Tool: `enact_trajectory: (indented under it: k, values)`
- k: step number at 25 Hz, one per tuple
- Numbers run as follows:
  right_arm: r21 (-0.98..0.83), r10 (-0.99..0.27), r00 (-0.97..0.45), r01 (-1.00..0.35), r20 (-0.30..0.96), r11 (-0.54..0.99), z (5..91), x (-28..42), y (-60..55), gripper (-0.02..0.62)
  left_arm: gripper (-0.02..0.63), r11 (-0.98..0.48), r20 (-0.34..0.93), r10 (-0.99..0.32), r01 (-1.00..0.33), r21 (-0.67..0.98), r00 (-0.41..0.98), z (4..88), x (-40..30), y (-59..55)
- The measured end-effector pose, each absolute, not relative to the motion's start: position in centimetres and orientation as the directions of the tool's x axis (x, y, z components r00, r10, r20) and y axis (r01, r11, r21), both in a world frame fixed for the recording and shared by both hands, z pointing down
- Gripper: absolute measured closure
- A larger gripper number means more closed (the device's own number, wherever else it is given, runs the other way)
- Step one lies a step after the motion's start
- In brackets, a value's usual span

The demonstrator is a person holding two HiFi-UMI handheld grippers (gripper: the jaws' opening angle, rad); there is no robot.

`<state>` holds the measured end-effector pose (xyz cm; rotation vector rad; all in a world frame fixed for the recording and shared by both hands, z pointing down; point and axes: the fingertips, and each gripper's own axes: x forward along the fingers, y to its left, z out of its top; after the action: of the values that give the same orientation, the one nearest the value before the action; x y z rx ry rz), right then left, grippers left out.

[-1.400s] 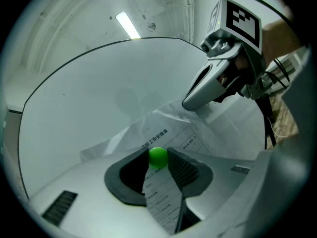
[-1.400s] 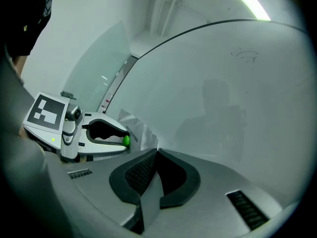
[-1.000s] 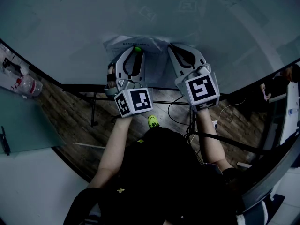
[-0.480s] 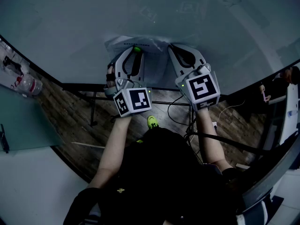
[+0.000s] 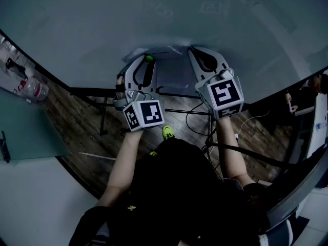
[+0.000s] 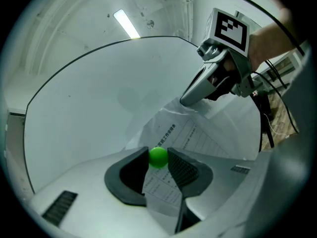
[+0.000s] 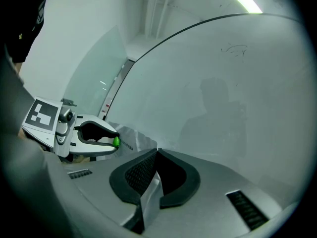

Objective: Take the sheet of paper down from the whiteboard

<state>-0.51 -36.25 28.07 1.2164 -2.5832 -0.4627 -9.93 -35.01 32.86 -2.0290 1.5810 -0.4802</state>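
I have both grippers up against the whiteboard, near its lower edge, and the sheet of paper sits between them. It lies crumpled against the board, printed side toward me, with rows of small print and a ruled table I cannot read.

My left gripper is clenched on a small green ball. The ball sits right at the tips of the jaws, and both ribbed pads touch it, one on each side. The left part of the sheet runs down through the same gap, below the ball and between the dark pads, so this gripper has the sheet's left side inside its jaws as well. In the head view the ball shows as a bright dot at the sheet's upper left corner.

My right gripper is pinched shut on the sheet itself. A narrow fold of paper comes out from between its two closed pads and hangs toward the camera. In the left gripper view, the tip of my right gripper meets the sheet at its upper right corner, where the paper bunches into creases against the board.

The two grippers stand side by side, near each other but not touching, and both point level at the board. The sheet stretches from one gripper to the other, and its lower part reaches toward the board's bottom edge.
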Motion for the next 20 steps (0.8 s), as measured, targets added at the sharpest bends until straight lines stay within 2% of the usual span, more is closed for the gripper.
enact_trajectory:
  k: [20]
  values:
    - [0.376, -0.78, -0.621, -0.706, 0.081, 0.601, 27.9, -1.3, -32.5, 0.578, 0.477, -0.204, -0.032, -0.96, -0.769, -0.606, 0.279, 33.0, -10.4, -32.3]
